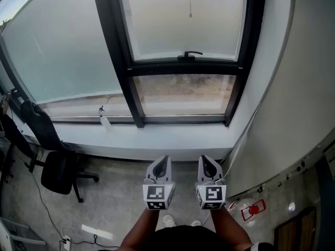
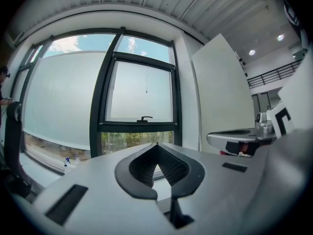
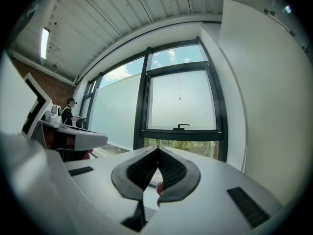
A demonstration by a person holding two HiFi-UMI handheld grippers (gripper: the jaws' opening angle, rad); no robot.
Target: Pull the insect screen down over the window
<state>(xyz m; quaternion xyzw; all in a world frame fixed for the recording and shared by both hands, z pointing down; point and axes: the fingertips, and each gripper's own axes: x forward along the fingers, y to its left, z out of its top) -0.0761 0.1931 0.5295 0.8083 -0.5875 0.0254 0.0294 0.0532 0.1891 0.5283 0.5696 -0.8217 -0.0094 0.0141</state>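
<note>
Spray bottle (image 1: 103,118) is noted on sill (image 1: 157,139), left of the dark mullion; contents cannot be told. Clear container (image 1: 250,209) with a red mark is seen on floor (image 1: 112,192) at far right; contents unclear. Chair (image 1: 58,172) is parked below the sill at left. Left gripper (image 1: 161,163) and right gripper (image 1: 209,163) are held low, side by side, well apart from window (image 1: 186,22). Both sets of fingers are pressed together, nothing between them. The screen itself cannot be made out. A cord (image 1: 190,1) is seen hanging before the upper pane, above handle (image 1: 191,54). Floor grey; white wall (image 1: 293,109) at right.
</note>
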